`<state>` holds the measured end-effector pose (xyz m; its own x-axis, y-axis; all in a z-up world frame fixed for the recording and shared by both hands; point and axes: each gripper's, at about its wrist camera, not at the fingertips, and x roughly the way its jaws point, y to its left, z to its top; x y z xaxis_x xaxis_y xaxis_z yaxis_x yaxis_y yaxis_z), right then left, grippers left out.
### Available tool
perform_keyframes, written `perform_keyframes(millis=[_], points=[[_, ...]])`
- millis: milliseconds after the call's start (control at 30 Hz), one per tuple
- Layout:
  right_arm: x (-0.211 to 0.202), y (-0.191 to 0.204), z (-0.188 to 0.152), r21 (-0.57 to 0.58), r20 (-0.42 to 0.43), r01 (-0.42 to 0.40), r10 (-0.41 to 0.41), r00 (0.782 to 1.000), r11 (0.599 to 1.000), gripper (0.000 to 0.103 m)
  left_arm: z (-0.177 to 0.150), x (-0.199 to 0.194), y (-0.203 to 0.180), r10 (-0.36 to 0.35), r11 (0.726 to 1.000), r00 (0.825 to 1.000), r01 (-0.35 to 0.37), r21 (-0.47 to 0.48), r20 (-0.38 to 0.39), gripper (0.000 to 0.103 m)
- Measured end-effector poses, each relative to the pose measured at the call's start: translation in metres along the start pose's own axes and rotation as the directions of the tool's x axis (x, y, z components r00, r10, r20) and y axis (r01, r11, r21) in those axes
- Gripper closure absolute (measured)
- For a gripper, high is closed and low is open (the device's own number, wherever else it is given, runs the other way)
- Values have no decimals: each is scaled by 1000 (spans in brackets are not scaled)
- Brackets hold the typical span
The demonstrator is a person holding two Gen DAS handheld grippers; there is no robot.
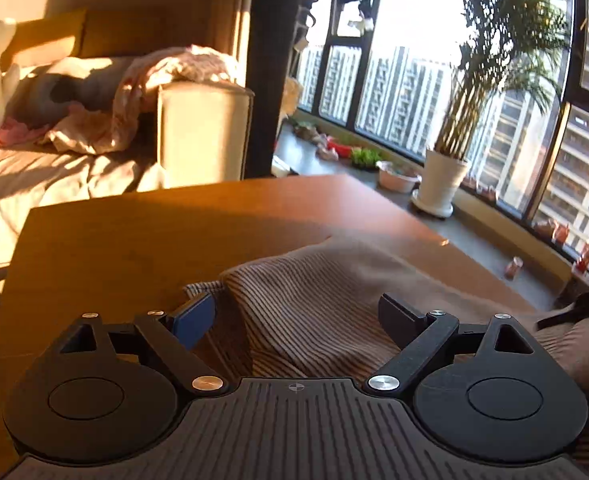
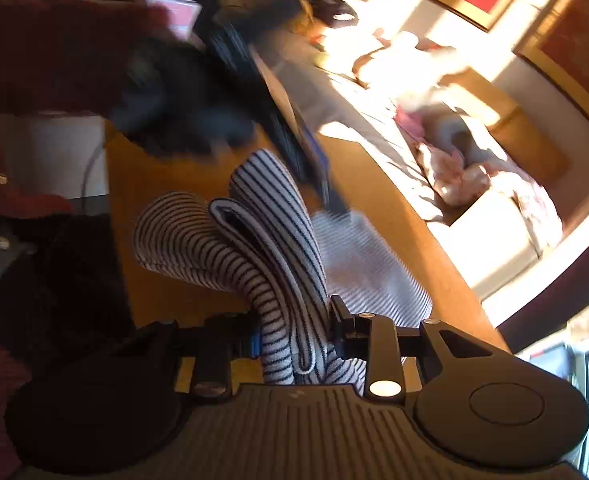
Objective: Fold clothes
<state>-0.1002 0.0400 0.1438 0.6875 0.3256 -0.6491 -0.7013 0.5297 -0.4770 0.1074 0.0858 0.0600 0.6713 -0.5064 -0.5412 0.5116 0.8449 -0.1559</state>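
In the left wrist view, the left gripper (image 1: pixel 298 316) is seen at the bottom of the frame with its fingers (image 1: pixel 193 318) spread wide apart, and nothing is grasped between them. A striped garment (image 1: pixel 314 292) is lying on the wooden tabletop (image 1: pixel 134 232) in the lower centre of the frame, and it is bunched up in the gap between the two fingers. Whether the fingers are touching the cloth cannot be told.

In the right wrist view, the right gripper (image 2: pixel 294 340) is seen in the lower centre, and its fingers are clenched on a folded bundle of the same striped garment (image 2: pixel 270 248). The cloth is lifted from the tabletop (image 2: pixel 374 200) in thick loops, while another part of it is spread flat just to the right. The left gripper (image 2: pixel 336 200) is seen blurred in the upper middle of this frame, above the garment.

A sofa (image 1: pixel 202 132) with loose pink fabric (image 1: pixel 142 92) is seen in the upper left of the left wrist view, and a potted palm (image 1: pixel 442 184) stands by the window at the right.
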Motion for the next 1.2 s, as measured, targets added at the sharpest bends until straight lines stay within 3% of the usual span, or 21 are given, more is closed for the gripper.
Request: perform_keyframes(millis=[100,200,367,467,533,567,600,633,700,800,900,1067,1200], points=[[-18,-12,15,-33,21,-40,41,999,999,74,-6,24,9,-11,1000,998,11,-14,-59,10],[-5,-46,28,5,42,-66,66,997,998,75,-15,38,24,-19,999,995,14,-47,-102,11],[75,-116,29,82,50,-158,155,987,984,74,-21,41,43,-75,995,991,66,-77,-115,14],[132,-148,23,164,36,-266,264,964,950,67,-22,38,47,-67,994,992,58,-89,-110,16],[164,-163,11,227,17,-293,298,955,929,45,-22,33,52,-42,994,993,31,-104,-106,19],[175,-168,5,269,13,-284,291,957,921,38,-20,28,54,-23,994,995,13,-107,-99,21],[179,-172,-1,313,27,-285,291,956,906,23,-18,19,56,1,995,997,-9,-102,-79,21],[183,-177,-8,357,42,-286,291,956,889,17,-16,11,57,26,995,998,-31,-97,-60,21],[185,-181,-18,421,65,-284,283,957,861,14,-7,-12,57,51,995,999,-50,-91,3,18],[179,-177,-27,461,91,-265,251,964,847,14,12,-48,50,22,996,992,-11,-88,126,15],[176,-173,-31,492,101,-240,219,970,837,11,29,-65,27,-36,999,978,43,-25,207,14],[168,-170,-43,557,112,-188,151,982,809,8,38,-38,-30,-187,974,968,160,161,166,14],[157,-172,-50,608,114,-116,58,992,786,8,28,2,-51,-183,965,980,164,206,73,14]])
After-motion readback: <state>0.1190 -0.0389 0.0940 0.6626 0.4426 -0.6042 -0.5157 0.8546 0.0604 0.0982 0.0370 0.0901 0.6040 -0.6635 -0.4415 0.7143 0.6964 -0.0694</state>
